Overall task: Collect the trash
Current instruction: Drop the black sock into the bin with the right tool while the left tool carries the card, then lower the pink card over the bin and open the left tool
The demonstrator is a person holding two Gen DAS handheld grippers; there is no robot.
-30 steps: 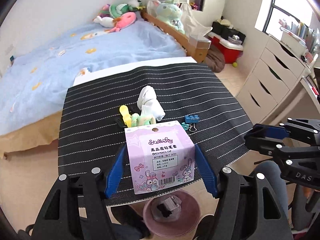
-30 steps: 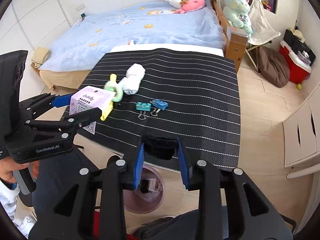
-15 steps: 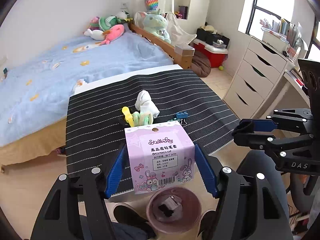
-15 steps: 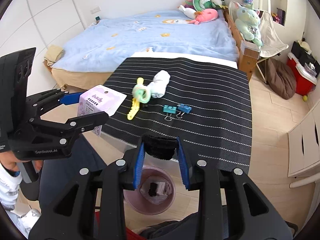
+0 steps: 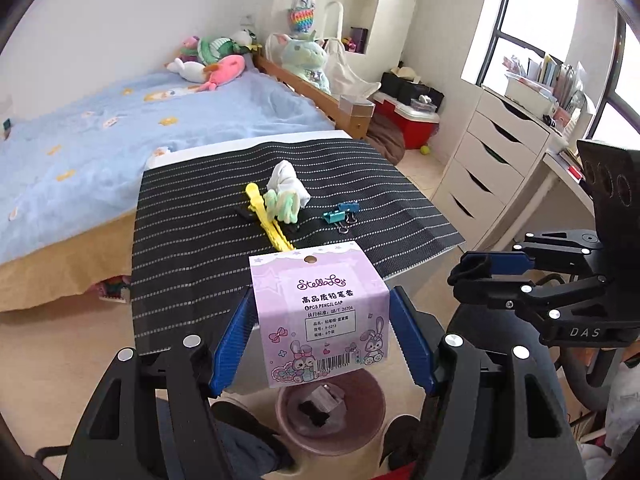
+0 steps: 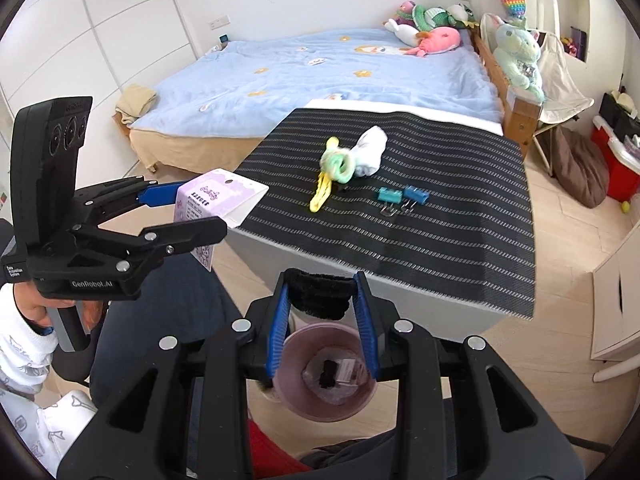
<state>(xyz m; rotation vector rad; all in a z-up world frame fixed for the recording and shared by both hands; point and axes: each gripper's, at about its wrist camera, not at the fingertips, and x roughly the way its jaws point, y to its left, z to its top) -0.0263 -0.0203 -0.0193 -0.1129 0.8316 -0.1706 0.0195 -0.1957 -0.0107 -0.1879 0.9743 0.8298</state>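
My left gripper is shut on a purple pencil-cap box, held above the pink trash bin on the floor by the table's near edge. The box also shows in the right wrist view. My right gripper is shut on a black fuzzy wad, held over the same bin, which holds dark scraps. It appears in the left wrist view at the right, beside the box.
The black striped table carries a white sock, a yellow clip, a green ring and two blue binder clips. A bed lies behind, white drawers at the right.
Both grippers have pulled back from the table and risen, with box and wad still held. The bin now lies more fully under them.
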